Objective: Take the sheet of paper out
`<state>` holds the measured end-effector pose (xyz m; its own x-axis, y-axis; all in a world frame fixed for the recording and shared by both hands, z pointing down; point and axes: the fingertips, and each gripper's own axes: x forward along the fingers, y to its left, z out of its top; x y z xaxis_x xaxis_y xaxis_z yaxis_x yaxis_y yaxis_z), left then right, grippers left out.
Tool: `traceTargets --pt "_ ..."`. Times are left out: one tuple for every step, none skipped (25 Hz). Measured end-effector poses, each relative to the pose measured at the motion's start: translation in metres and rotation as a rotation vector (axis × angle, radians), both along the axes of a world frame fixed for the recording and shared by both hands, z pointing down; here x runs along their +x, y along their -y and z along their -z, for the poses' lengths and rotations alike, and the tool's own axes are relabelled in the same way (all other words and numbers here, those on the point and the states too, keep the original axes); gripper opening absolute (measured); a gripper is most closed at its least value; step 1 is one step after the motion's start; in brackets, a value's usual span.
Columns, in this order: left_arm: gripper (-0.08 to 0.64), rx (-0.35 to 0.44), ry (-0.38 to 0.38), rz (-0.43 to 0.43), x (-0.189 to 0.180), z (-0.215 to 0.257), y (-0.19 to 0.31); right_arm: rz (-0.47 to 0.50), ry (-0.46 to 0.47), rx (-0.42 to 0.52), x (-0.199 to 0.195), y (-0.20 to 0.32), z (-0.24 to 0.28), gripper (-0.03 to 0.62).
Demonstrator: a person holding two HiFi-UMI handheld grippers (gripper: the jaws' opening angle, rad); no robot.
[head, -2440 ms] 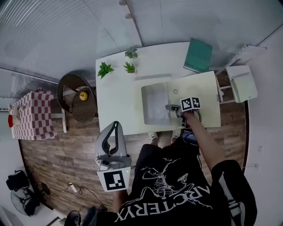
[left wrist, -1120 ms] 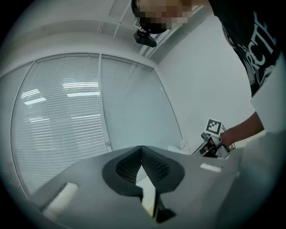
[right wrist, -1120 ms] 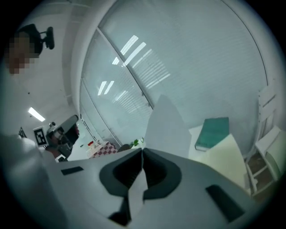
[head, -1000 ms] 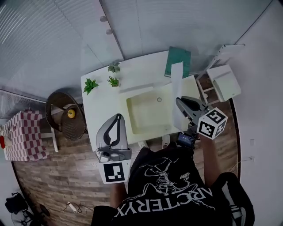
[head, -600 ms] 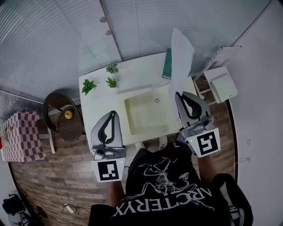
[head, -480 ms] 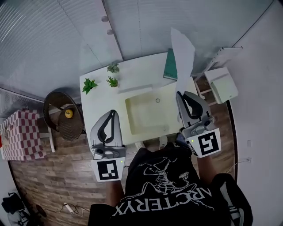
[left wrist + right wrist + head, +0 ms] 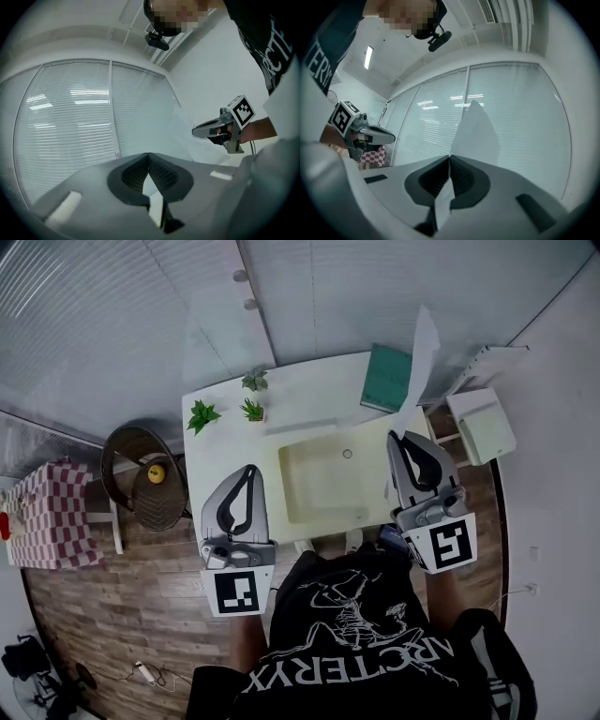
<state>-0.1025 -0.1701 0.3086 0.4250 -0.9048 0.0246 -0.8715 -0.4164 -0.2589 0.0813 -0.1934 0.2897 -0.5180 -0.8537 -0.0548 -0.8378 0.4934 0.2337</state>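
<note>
Over the white table (image 7: 214, 457), my right gripper (image 7: 405, 439) clamps the white paper sheet (image 7: 422, 352) at one o'clock; I'd carry it slowly, left gripper (image 7: 249, 470) closed, empty.

read: "ARCTERYX" | on: white print across the person's black shirt (image 7: 356, 634) | view: head

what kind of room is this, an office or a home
Probably an office or meeting room, though that is not certain: tall glass walls with slatted blinds, a white table carrying a green book and small potted plants, and a wood-plank floor.
</note>
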Motion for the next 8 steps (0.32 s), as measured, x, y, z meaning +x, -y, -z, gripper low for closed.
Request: traceTargets --pt "0.011 -0.003 0.003 0.001 -0.0008 -0.0009 0.0002 0.000 0.001 0.001 -0.0002 0.0002 -0.0003 0.013" --pt "0.011 -0.005 0.003 0.003 -0.0016 -0.0015 0.0004 0.001 0.003 0.000 -0.0005 0.0005 -0.0006 0.014" --pt "0.011 -0.004 0.000 0.004 -0.0023 -0.0016 0.0005 0.003 0.005 -0.001 -0.0006 0.0008 -0.0010 0.013" --pt "0.011 -0.002 -0.001 0.006 -0.0028 -0.0014 0.0007 0.004 0.007 -0.002 -0.0007 0.0012 -0.0013 0.012" --pt "0.011 0.000 -0.002 0.007 -0.0031 -0.0011 0.0010 0.005 0.007 -0.004 -0.0007 0.0017 -0.0016 0.013" --pt "0.011 0.001 -0.003 0.007 -0.0032 -0.0008 0.0016 0.006 0.006 -0.005 -0.0006 0.0024 -0.0017 0.012" --pt "0.011 0.003 -0.004 0.007 -0.0032 -0.0005 0.0023 0.006 0.005 -0.005 -0.0005 0.0032 -0.0017 0.012" --pt "0.011 0.004 -0.004 0.007 -0.0031 -0.0002 0.0031 0.006 0.004 -0.006 -0.0004 0.0040 -0.0016 0.012"
